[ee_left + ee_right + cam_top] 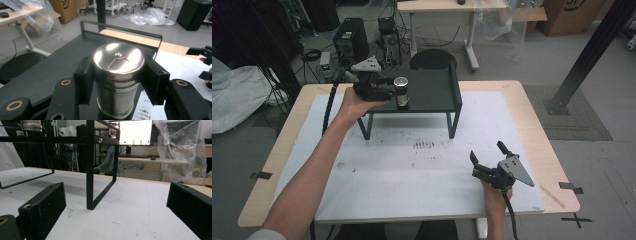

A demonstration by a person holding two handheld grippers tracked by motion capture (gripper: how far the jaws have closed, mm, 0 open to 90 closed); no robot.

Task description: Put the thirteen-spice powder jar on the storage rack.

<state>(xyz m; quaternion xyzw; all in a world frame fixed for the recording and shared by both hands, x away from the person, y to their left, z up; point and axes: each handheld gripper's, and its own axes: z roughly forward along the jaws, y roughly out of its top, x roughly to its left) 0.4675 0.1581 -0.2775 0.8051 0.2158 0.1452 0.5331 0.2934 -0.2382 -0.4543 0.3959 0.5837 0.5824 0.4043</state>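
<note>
**Steel canister gripped on the black stand**

While my left gripper [388,90] reaches to the black stand [432,92] at 12 o'clock on the table [532,130], its jaws press both sides of a shiny steel canister [401,91] that stands upright near the stand's front edge. From my left gripper view I see the canister's [117,80] flat lid with bright glare, the 2 pads touching its wall, and the stand's [45,72] raised rail beyond; my other gripper's jaw tips show at 3 o'clock there. My right gripper [488,159] rests at 5 o'clock on the white mat [412,175], jaws spread wide with nothing between them. Its own view looks low under the stand's [90,165] legs, with the canister [31,125] high at 10 o'clock and a lit monitor [131,132] behind; its writing is too small to read.
</note>
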